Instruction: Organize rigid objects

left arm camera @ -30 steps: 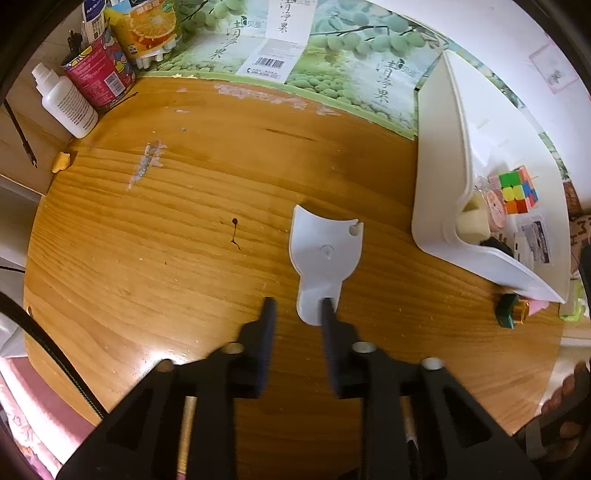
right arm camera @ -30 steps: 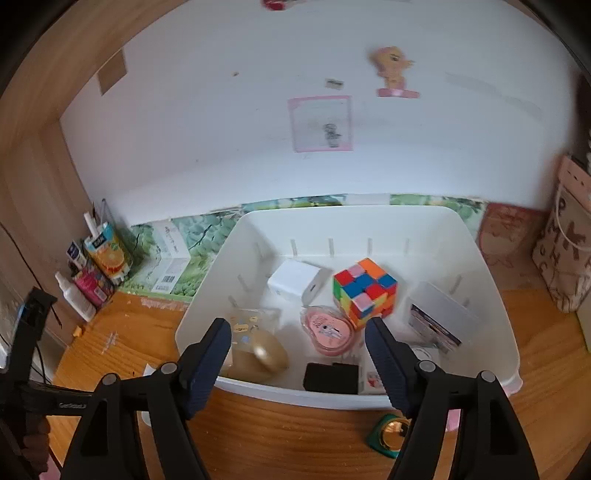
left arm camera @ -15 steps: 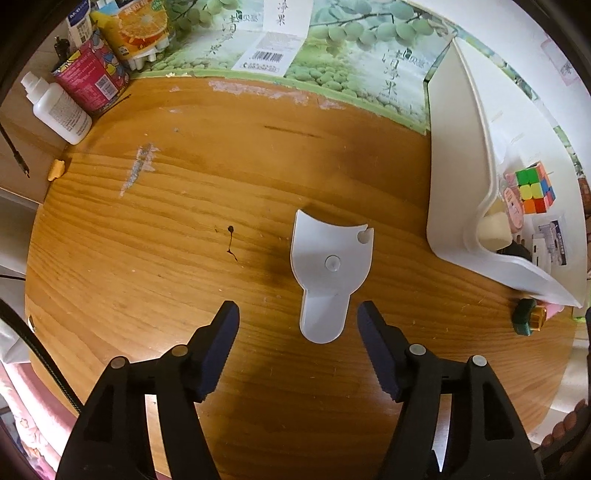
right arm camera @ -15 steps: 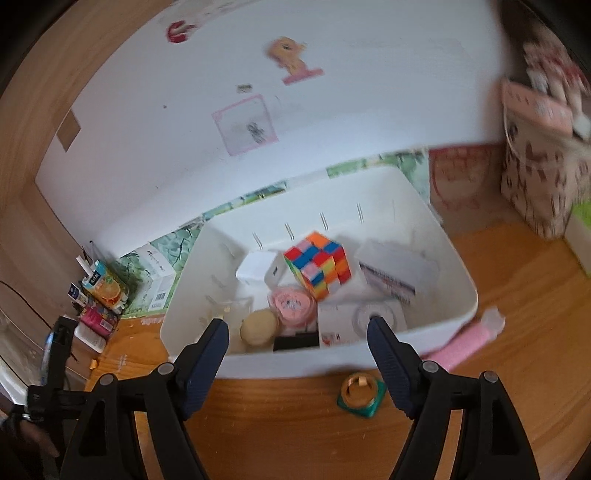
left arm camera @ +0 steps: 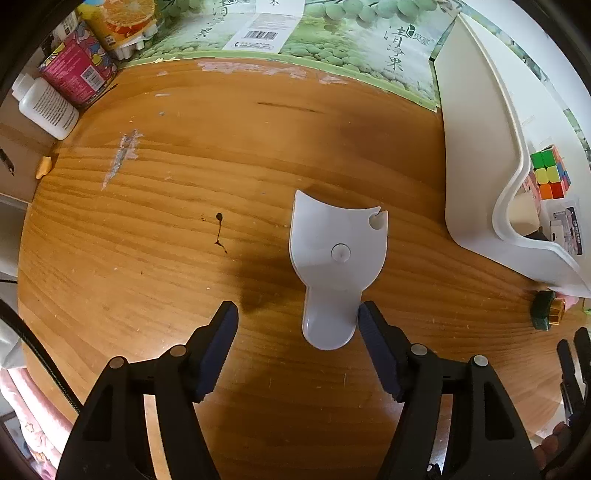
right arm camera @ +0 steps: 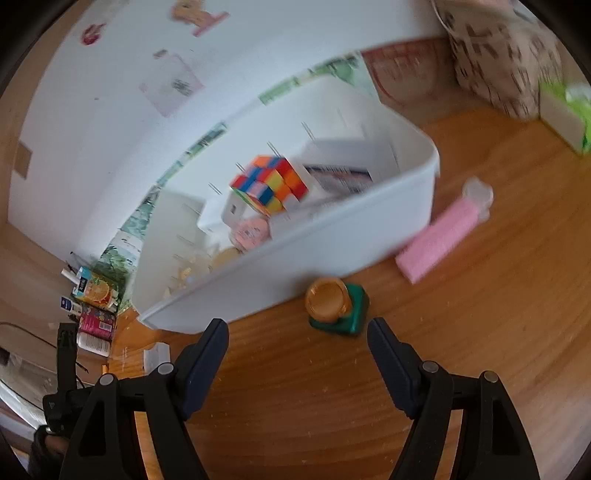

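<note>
A flat white plastic scoop-shaped piece (left arm camera: pixel 338 258) lies on the wooden table. My left gripper (left arm camera: pixel 297 328) is open, its right finger beside the piece's narrow end, nothing held. My right gripper (right arm camera: pixel 297 343) is open and empty, just in front of a green base with a gold lid (right arm camera: pixel 334 304). A pink bar (right arm camera: pixel 441 236) lies to its right. The white bin (right arm camera: pixel 295 240) holds a colour cube (right arm camera: pixel 269 182), a pink round tin and white boxes. The bin (left arm camera: pixel 476 147) also shows at the right of the left wrist view.
Juice carton (left arm camera: pixel 118 22), red can (left arm camera: pixel 75 68) and white bottle (left arm camera: pixel 46 105) stand at the table's far left. A green printed box (left arm camera: pixel 332 33) lines the back. A patterned bag (right arm camera: pixel 502 55) and a tissue box (right arm camera: pixel 569 110) stand far right.
My left gripper opened, let go of the white piece and backed off slightly. My right gripper swung down and right, from over the bin to the green and gold object on the table.
</note>
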Demonstrator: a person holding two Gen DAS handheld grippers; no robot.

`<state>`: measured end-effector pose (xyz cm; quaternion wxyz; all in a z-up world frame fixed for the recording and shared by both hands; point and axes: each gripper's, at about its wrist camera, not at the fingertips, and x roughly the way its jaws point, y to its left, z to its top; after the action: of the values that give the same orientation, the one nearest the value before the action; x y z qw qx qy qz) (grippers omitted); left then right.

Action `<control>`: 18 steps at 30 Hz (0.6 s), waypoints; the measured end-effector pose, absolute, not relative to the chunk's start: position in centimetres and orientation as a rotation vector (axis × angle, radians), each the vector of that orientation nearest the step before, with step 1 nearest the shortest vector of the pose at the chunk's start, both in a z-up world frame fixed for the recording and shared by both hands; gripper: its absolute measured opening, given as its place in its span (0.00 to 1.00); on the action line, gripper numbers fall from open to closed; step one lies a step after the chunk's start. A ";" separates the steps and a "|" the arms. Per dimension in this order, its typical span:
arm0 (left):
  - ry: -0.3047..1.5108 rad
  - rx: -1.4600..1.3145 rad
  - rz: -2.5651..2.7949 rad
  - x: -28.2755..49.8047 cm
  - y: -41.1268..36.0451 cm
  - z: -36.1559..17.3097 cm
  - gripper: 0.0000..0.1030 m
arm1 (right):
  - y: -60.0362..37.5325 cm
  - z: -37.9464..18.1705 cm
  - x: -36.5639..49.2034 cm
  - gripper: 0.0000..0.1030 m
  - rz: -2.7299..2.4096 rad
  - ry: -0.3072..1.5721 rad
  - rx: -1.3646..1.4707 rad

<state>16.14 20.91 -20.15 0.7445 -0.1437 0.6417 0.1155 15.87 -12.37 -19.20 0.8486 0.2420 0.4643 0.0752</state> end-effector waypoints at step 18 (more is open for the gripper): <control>1.338 -0.239 0.229 17.3 20.2 -21.6 0.74 | -12.3 -22.6 17.4 0.66 0.078 1.103 0.526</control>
<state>17.26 20.22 -21.55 0.7716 -0.1104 0.6175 0.1059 17.39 -12.29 -22.61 0.8184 0.2466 0.5178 0.0367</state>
